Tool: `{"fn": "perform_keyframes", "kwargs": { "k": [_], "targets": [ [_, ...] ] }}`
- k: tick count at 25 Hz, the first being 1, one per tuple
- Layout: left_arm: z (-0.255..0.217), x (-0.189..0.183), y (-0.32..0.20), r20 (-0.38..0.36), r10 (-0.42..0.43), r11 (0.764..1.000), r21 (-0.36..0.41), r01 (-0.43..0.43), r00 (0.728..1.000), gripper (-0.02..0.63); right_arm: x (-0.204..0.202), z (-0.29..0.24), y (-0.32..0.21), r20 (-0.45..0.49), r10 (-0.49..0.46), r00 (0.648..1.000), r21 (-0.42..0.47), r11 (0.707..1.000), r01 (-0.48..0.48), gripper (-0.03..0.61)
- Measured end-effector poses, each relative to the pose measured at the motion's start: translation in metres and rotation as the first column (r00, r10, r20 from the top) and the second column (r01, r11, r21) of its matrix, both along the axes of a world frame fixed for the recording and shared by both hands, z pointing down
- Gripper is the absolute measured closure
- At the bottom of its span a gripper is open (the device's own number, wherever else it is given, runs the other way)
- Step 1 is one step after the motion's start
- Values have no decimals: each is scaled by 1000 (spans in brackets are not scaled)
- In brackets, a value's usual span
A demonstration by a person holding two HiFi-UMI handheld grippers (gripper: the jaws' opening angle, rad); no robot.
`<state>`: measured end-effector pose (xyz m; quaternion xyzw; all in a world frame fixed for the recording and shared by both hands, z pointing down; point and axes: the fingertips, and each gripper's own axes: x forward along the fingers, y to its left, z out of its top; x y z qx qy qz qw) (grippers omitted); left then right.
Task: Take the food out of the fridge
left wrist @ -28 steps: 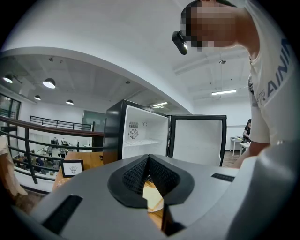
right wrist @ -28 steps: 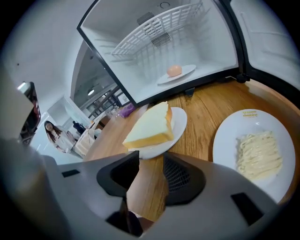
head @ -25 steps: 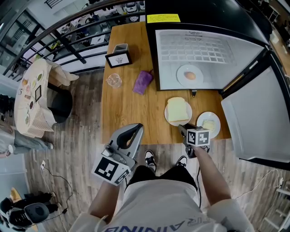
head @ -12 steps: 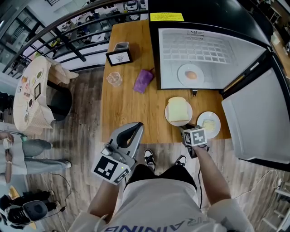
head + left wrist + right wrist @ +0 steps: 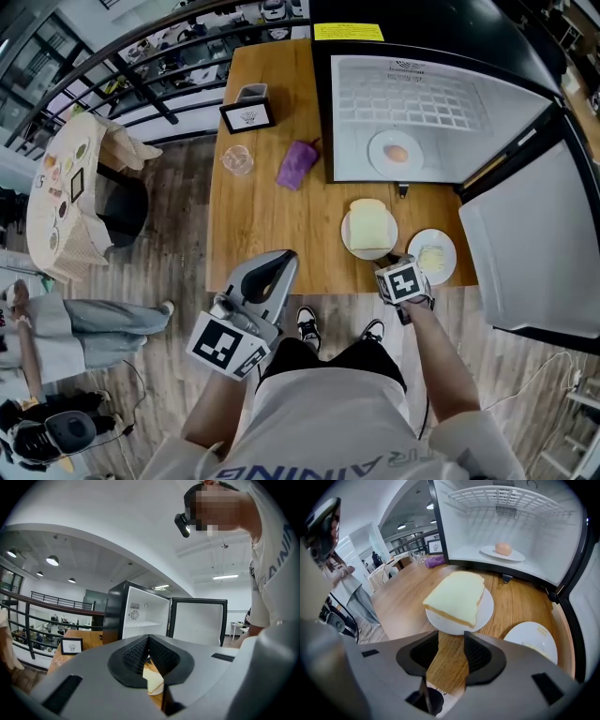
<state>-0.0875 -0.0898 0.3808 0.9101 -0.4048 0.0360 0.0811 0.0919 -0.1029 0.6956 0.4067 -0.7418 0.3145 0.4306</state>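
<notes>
The fridge (image 5: pixel 422 94) stands open on the wooden table (image 5: pixel 262 225). Inside it, an egg (image 5: pixel 503 548) lies on a white plate (image 5: pixel 490 553). Out on the table, a slice of bread (image 5: pixel 457 597) rests on a white plate (image 5: pixel 485 615), and to its right a second plate (image 5: pixel 533 638) holds a pale yellow piece (image 5: pixel 431 256). My right gripper (image 5: pixel 451 639) hovers at the table's near edge, just short of the bread plate, open with only bare wood between its jaws. My left gripper (image 5: pixel 281 259) hangs off the table's near edge, shut and empty.
The fridge door (image 5: pixel 530 234) swings out to the right, beyond the second plate. At the far left of the table are a purple cloth (image 5: pixel 297 166), a glass (image 5: pixel 236 161) and a framed sign (image 5: pixel 247 117). A person (image 5: pixel 89 323) stands on the floor at left.
My right gripper has rolled in place, its marker cube turned. The left gripper has kept still. A person on the floor at left has walked further into view.
</notes>
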Motion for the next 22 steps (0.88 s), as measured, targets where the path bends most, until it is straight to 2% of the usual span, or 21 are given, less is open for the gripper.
{"fn": "perform_keyframes", "kwargs": {
  "k": [3,6,8,11,13,17,22],
  "targets": [
    [0,1,0,-1,1,1000,0,-1,1000,607,0,-15,-3,41,25,999,21,999,-26,417],
    [-1,2,-1,-5,0,1000,5,0,1000,607,1,-41,-9,124,96,988,60,993,-104,435],
    [-3,2,-1,-9,0,1000,11,0,1000,607,3,-63,-14,227,166,960,86,978,-189,534],
    [-5,5,-2,-10,5,1000,23,-4,1000,607,7,-101,-20,388,220,895,131,948,-289,554],
    [-5,7,-2,-4,6,999,31,-6,1000,607,11,-129,-24,447,208,870,188,929,-319,558],
    [-8,10,-3,2,6,999,45,-6,1000,607,15,-190,-25,525,130,841,324,884,-338,558],
    [-23,19,-8,-22,18,998,66,-16,1000,607,19,-264,-26,525,33,850,499,797,-339,558]
  ]
}}
